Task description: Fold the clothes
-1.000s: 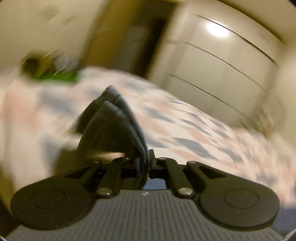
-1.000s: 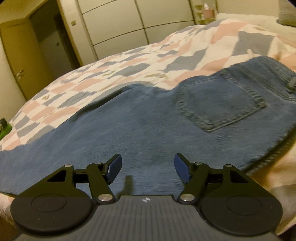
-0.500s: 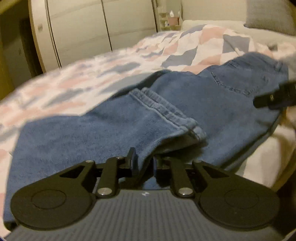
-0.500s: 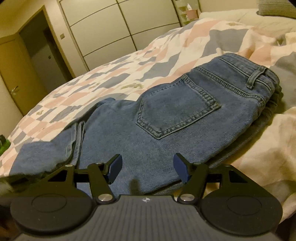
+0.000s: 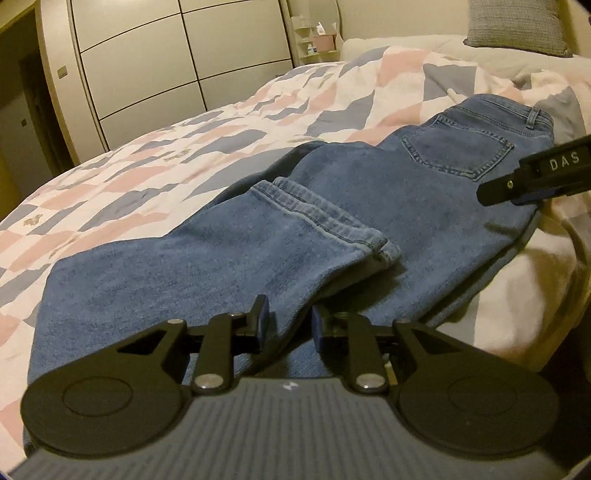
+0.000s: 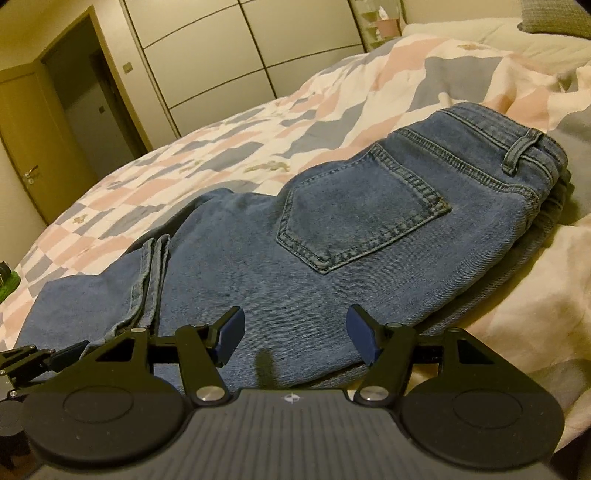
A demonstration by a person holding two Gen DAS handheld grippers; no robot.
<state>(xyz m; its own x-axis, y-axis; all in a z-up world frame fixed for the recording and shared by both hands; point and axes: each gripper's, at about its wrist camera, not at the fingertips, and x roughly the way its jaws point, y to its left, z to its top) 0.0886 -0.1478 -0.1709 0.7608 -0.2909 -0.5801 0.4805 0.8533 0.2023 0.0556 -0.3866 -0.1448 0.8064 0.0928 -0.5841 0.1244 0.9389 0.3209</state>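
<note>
A pair of blue jeans (image 5: 436, 192) lies on the bed, back pocket (image 6: 354, 218) up and waistband to the far right. One leg is folded back over the rest, and its hem (image 5: 325, 218) rests across the middle. My left gripper (image 5: 289, 325) stands open at the near edge of that folded leg, with denim just beyond its fingertips. My right gripper (image 6: 295, 336) is open wide just above the seat of the jeans (image 6: 258, 295), holding nothing. The right gripper's finger (image 5: 535, 177) shows at the right edge of the left wrist view.
The bed carries a quilt (image 5: 184, 147) patterned in pink, grey and white. A grey pillow (image 5: 517, 22) lies at its head. White wardrobe doors (image 5: 166, 55) stand behind the bed, with a wooden door (image 6: 22, 122) to the left. A green object (image 6: 7, 284) sits at the left edge.
My left gripper swung the leg over onto the jeans, laid it down and opened, letting go of the hem. The right gripper stayed open and drew nearer to the seat of the jeans.
</note>
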